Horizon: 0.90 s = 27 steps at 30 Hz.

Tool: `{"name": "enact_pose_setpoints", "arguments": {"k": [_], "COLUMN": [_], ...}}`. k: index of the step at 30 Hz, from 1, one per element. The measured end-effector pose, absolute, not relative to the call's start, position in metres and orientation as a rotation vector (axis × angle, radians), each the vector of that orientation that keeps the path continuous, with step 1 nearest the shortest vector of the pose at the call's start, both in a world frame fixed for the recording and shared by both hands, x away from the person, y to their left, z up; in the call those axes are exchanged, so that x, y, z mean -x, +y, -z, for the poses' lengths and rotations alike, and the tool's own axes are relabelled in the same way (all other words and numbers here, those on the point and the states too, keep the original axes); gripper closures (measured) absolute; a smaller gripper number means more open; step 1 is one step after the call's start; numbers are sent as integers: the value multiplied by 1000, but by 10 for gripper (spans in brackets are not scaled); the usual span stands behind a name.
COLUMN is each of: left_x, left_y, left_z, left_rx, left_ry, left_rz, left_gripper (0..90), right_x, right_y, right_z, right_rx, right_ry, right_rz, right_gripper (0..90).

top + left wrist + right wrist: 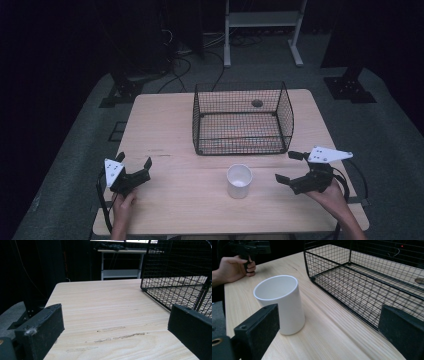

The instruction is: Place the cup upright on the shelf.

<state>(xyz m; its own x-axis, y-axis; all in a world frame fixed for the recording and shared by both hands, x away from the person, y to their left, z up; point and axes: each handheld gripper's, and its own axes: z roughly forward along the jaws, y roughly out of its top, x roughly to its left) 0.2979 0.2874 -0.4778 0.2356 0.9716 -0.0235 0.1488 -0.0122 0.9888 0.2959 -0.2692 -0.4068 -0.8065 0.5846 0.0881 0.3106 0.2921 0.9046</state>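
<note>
A white cup [239, 181] stands upright on the wooden table [165, 125], just in front of the black wire basket [242, 120]. My right gripper [286, 167] is to the right of the cup, open, with its jaws pointing toward it. In the right gripper view the cup [280, 303] stands a little ahead by the left jaw, untouched, with the basket [362, 277] on the right. My left gripper [134, 161] rests open near the table's front left. Between its jaws in the left gripper view [115, 322] there is bare wood.
The basket [175, 272] is empty and takes up the middle back of the table. A white shelf frame [262, 30] and cables lie on the floor beyond the table. The other hand, holding the left gripper [249, 246], shows far off in the right gripper view.
</note>
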Motion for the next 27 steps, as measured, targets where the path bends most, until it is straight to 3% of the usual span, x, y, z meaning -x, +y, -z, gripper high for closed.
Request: {"name": "enact_pose_setpoints", "arguments": {"k": [27], "left_x": [-298], "left_y": [288], "left_z": [478], "left_rx": [-1414], "left_ry": [1139], "left_rz": [-948], "left_gripper": [0], "right_x": [-292], "right_y": [-215], "right_z": [414], "right_rx": [-660], "right_ry": [2461], "right_rz": [-1559], "right_gripper": [25]}}
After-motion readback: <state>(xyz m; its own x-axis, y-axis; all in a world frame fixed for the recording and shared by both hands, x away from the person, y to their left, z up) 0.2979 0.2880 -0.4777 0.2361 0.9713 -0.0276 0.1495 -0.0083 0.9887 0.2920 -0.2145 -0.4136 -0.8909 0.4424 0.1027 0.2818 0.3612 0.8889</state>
